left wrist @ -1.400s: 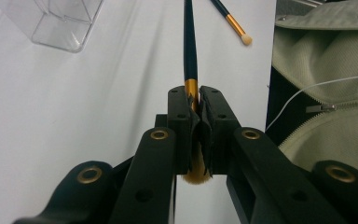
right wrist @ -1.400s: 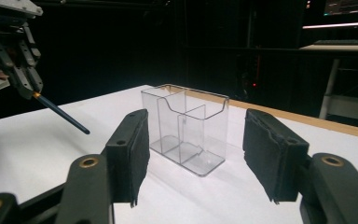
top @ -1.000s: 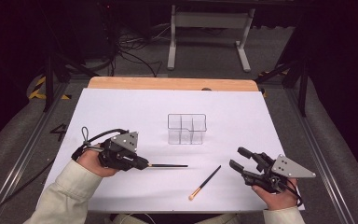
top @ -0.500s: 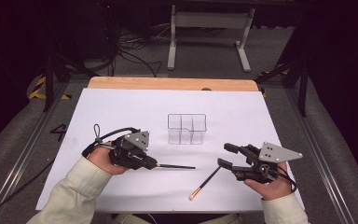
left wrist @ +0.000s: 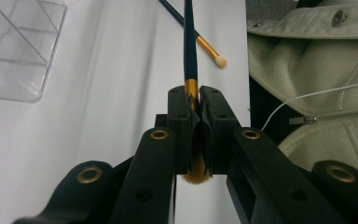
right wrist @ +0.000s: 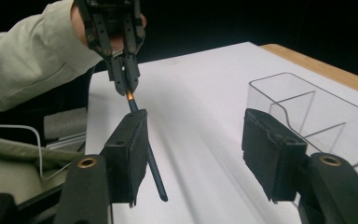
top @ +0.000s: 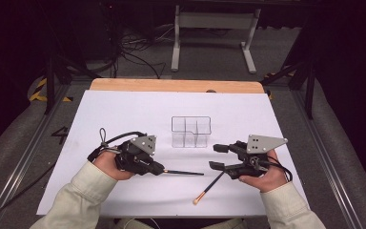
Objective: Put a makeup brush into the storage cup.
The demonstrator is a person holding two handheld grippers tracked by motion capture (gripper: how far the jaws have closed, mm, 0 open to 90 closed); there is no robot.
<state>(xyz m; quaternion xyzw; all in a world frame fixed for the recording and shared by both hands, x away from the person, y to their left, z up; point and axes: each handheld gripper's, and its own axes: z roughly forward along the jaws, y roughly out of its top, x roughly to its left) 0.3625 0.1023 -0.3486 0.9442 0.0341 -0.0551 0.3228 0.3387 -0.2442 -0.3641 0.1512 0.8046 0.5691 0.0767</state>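
Two brushes (left wrist: 189,46) (left wrist: 205,44), bristles clamped, right gripper (top: 218,156) agape

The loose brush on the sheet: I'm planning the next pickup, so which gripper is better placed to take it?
Right. The right gripper is open beside the loose brush, while the left gripper is shut on the other brush.

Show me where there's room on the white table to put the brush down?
Bare patches: the far strip between the clear divided box and the wooden edge, and the far left corner of the white tabletop. Crowded: the near middle, where the left tongs hold one brush beside the lying brush and the open right tongs.
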